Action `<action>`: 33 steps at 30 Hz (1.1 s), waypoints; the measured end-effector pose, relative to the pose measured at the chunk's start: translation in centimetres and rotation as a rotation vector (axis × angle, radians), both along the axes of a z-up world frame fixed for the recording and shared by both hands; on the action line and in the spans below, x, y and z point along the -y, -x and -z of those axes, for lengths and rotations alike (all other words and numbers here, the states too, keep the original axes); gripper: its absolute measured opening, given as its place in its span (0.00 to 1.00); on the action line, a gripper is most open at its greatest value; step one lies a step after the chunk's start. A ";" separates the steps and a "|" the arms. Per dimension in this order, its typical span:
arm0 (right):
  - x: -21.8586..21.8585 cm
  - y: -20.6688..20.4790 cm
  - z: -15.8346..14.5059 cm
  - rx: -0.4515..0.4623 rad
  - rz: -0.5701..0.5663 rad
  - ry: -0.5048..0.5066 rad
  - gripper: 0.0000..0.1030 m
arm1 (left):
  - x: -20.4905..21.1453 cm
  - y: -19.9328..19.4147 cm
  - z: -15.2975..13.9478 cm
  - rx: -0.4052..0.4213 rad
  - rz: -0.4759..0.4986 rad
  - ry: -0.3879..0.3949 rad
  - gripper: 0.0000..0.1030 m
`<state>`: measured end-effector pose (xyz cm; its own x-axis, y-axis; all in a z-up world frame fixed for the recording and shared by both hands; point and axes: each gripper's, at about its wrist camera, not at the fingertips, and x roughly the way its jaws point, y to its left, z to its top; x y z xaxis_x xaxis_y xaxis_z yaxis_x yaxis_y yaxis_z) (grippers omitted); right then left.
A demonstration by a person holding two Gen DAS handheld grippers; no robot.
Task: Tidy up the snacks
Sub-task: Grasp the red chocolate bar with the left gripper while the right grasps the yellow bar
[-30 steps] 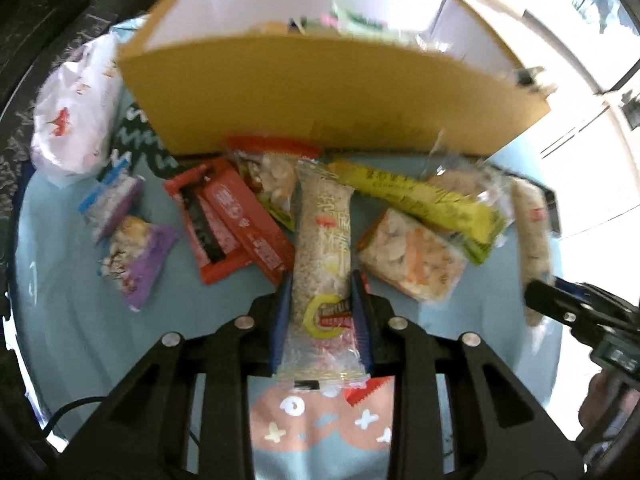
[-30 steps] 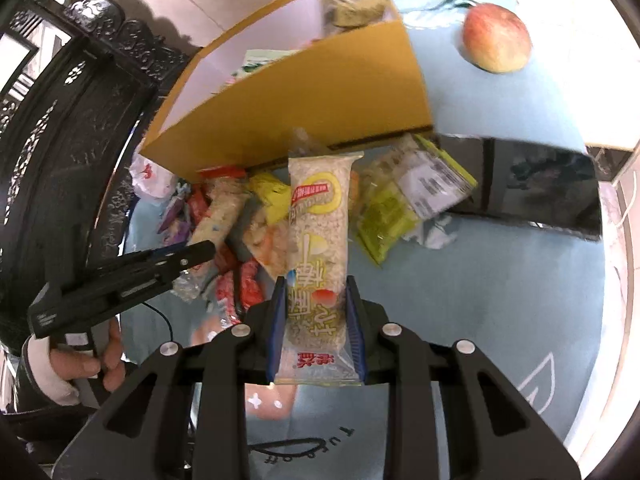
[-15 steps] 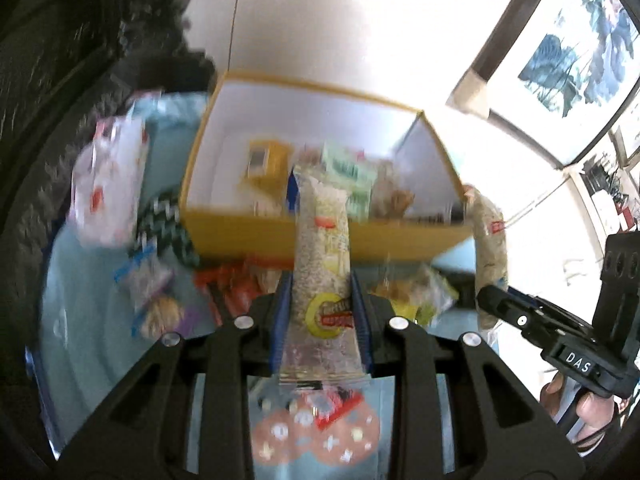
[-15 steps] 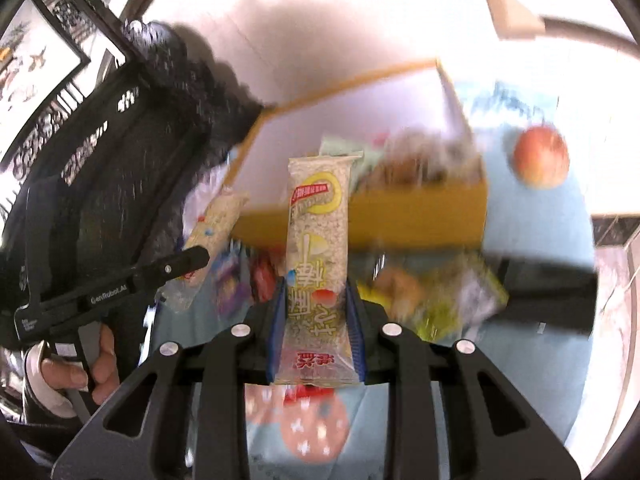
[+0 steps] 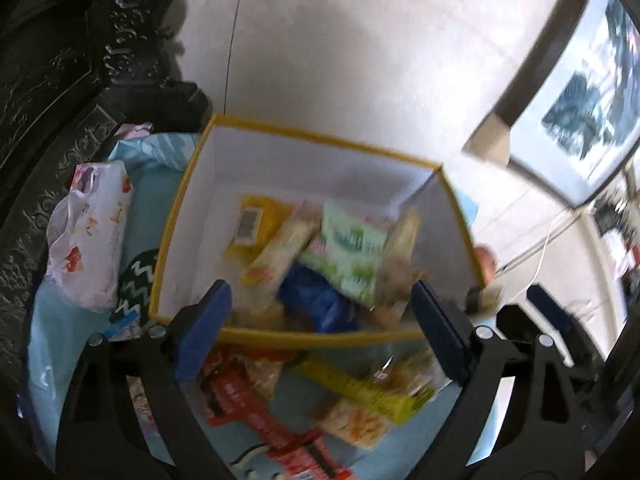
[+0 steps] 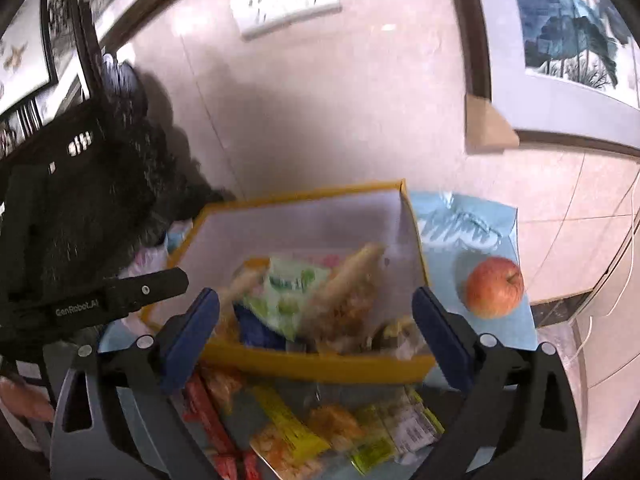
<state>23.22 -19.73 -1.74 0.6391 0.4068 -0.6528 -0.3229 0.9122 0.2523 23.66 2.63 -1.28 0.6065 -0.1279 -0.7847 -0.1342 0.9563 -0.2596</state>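
At the far left of the left wrist view, a white flowered bag [image 5: 86,236] lies on the blue cloth [image 5: 48,320], just beside the yellow box [image 5: 176,216]. Over the box's near wall hangs the left gripper [image 5: 320,334], jaws spread wide and holding nothing; the snacks in the box [image 5: 344,244], among them a green packet and a blue one, lie ahead between its fingers, while the loose snacks [image 5: 360,392] lie on the cloth below them. From the right wrist view, the right gripper [image 6: 316,338] likewise gapes wide and empty above the same wall, with the left one showing at its left. Farther right, an apple [image 6: 495,287] rests on the cloth, apart from the box.
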 end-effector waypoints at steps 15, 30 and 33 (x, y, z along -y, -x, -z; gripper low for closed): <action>3.4 4.9 2.4 -0.133 0.065 0.014 0.95 | 0.8 7.4 6.6 -0.236 0.031 0.032 0.90; 6.4 9.7 4.8 -0.227 0.109 0.051 0.95 | 5.2 10.9 12.8 -0.441 0.047 0.008 0.90; 6.8 10.0 5.1 -0.228 0.114 0.072 0.95 | 6.0 10.6 14.0 -0.471 0.040 -0.003 0.90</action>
